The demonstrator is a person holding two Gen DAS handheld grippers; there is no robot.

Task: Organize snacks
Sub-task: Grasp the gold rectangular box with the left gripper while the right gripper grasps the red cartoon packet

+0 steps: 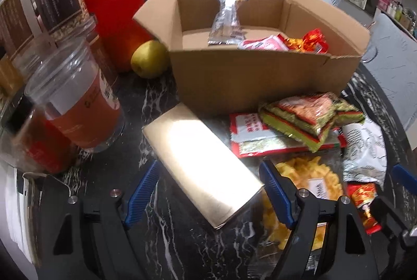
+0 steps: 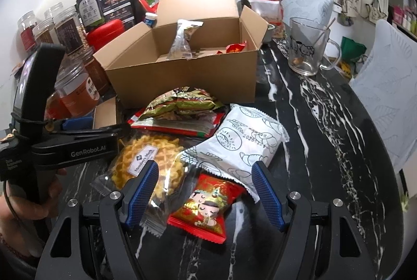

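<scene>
Counter [image 2: 325, 139]: black marble, cluttered.
Box [image 2: 182, 79]: open carton, far centre, a few packets already inside.
Tan carton [image 1: 203, 162]: lies flat, near left, long axis running from far left to near right; left gripper [image 1: 208, 188] straddles its near end, jaws wide open, pads not touching it, holding nothing.
White packet [image 2: 247, 139]: near centre.
Waffle bag [image 2: 146, 162]: left of it.
Red packet [image 2: 206, 207]: nearest, between the open, empty jaws of the right gripper [image 2: 206, 191], the closer one.
</scene>
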